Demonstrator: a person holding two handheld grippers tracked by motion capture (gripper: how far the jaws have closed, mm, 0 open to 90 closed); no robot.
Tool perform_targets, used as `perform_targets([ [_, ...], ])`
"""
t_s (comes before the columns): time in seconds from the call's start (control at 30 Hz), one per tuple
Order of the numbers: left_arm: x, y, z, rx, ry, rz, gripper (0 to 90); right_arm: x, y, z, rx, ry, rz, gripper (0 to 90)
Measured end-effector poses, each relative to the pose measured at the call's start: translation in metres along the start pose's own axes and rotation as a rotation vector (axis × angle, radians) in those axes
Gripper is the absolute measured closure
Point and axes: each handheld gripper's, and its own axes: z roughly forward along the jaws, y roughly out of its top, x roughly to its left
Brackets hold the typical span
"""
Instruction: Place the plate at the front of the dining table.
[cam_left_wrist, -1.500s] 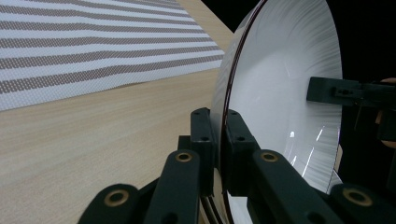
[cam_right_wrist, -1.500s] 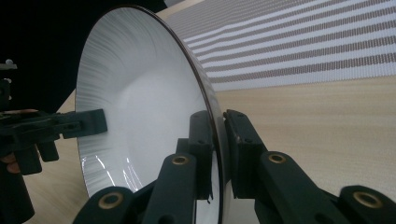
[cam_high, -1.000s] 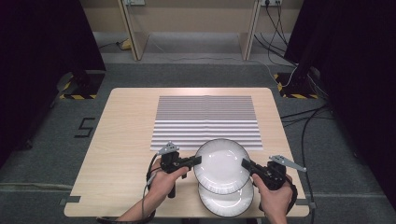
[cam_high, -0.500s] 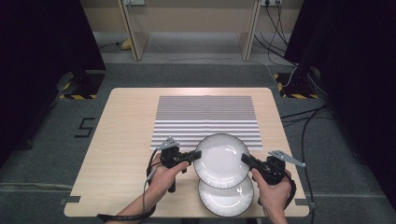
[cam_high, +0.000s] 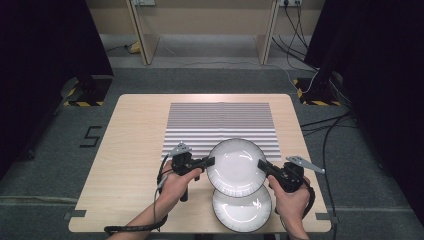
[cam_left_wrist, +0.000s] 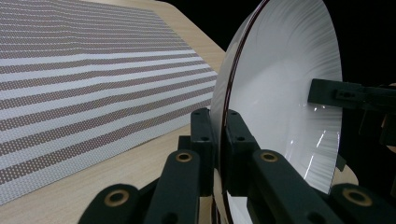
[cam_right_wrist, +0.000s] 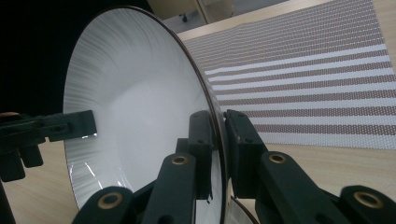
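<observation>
Now both grippers pinch one white plate (cam_high: 236, 167) by its thin rim, the left gripper (cam_high: 209, 162) on one side and the right gripper (cam_high: 262, 165) across from it. It hangs just above a second plate (cam_high: 242, 210) on the surface (cam_high: 135, 150). Plates are stiff, smooth and can break, so hold the rim tight. A striped mat (cam_high: 218, 122) lies behind.
</observation>
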Motion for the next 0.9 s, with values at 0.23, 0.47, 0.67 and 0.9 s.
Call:
perform_targets([
  [0.23,0.001,0.007,0.002,-0.009,0.003,0.010,84.4,0.000,0.007,0.003,-0.007,-0.008,-0.012,81.3],
  [0.47,0.006,0.014,0.006,-0.020,0.005,0.013,84.4,-0.001,0.015,0.008,-0.014,-0.016,-0.018,81.3],
  [0.67,0.008,0.019,0.007,-0.023,0.010,0.012,84.3,-0.002,0.019,0.011,-0.016,-0.017,-0.020,81.3],
  [0.9,0.011,0.022,0.008,-0.018,0.022,0.015,84.3,-0.002,0.022,0.017,-0.014,-0.019,-0.017,81.3],
])
